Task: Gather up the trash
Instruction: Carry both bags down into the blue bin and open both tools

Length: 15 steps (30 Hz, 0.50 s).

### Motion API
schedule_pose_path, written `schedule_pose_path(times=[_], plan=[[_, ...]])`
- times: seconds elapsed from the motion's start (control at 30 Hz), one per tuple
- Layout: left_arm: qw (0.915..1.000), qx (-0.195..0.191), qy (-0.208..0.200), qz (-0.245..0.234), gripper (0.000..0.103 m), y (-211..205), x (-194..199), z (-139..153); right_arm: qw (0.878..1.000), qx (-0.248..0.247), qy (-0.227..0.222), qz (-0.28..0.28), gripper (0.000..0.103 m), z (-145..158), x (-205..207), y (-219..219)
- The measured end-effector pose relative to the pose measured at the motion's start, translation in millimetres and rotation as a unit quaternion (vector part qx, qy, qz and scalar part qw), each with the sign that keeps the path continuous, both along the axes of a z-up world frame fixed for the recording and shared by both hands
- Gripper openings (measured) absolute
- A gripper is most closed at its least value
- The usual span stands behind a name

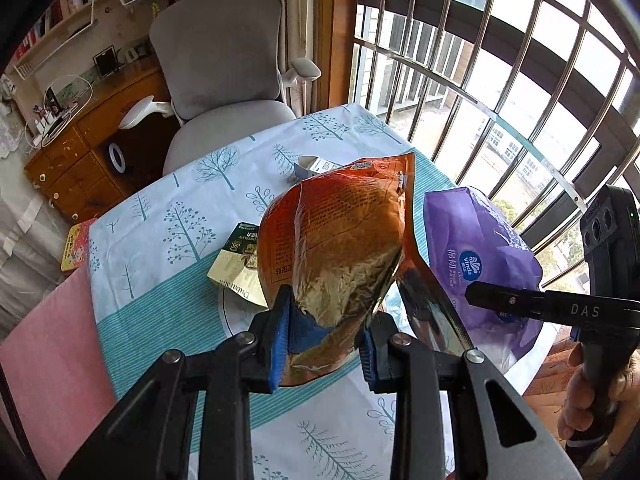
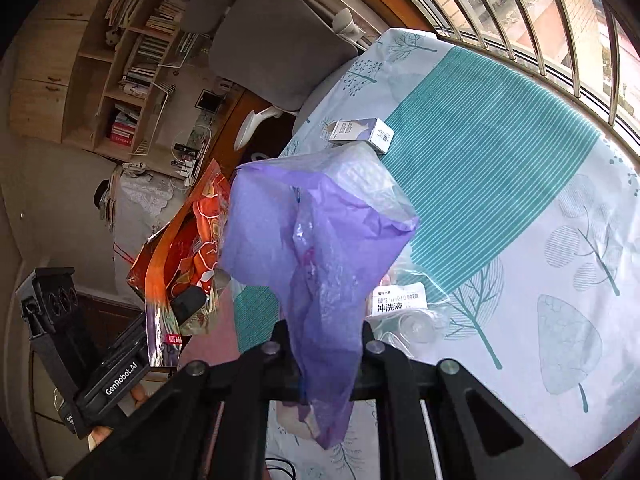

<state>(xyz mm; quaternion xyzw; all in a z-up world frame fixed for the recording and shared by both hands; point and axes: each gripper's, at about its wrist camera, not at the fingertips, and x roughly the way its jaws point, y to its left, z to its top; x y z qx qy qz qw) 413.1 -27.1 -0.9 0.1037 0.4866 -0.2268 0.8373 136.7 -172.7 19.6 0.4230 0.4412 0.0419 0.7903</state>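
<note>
Blue-padded fingers (image 1: 280, 340) of my left gripper (image 1: 324, 344) were clamped on the crinkled orange foil snack bag (image 1: 336, 248), held up at centre frame above the table with the tree-print white and teal cloth (image 1: 160, 264). My right gripper (image 2: 324, 344) pinched the thin purple plastic tissue wrapper (image 2: 316, 248), which hung up and over its fingers at the middle of the right wrist view. Behind the orange bag, left of centre, a green and cream chocolate wrapper (image 1: 236, 264) lay on the cloth. A small white and lilac carton (image 2: 362, 134) lay flat at upper centre. Just right of my right gripper lay a clear plastic pack with a white label (image 2: 404, 308). A grey office chair (image 1: 224, 64) stood at the table's far edge, upper left.
</note>
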Motion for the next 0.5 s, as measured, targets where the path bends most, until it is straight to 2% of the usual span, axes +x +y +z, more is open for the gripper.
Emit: schedule_pose_path(times=[0.23, 0.4, 0.5], plan=[[0.9980, -0.019, 0.024, 0.054, 0.028, -18.0, -132.9, -8.1, 0.996, -0.035, 0.012, 0.087, 0.011, 4.9, -84.6, -0.3], [0.9953, -0.027, 0.045, 0.081, 0.028, -43.4, -220.0, -23.6, 0.985, -0.081, 0.012, 0.150, 0.011, 8.1, -156.8, -2.0], [0.9935, -0.025, 0.065, 0.091, 0.028, -54.4, -264.3, -32.9, 0.981, -0.088, 0.027, 0.171, 0.011, 2.4, -196.4, -4.9]])
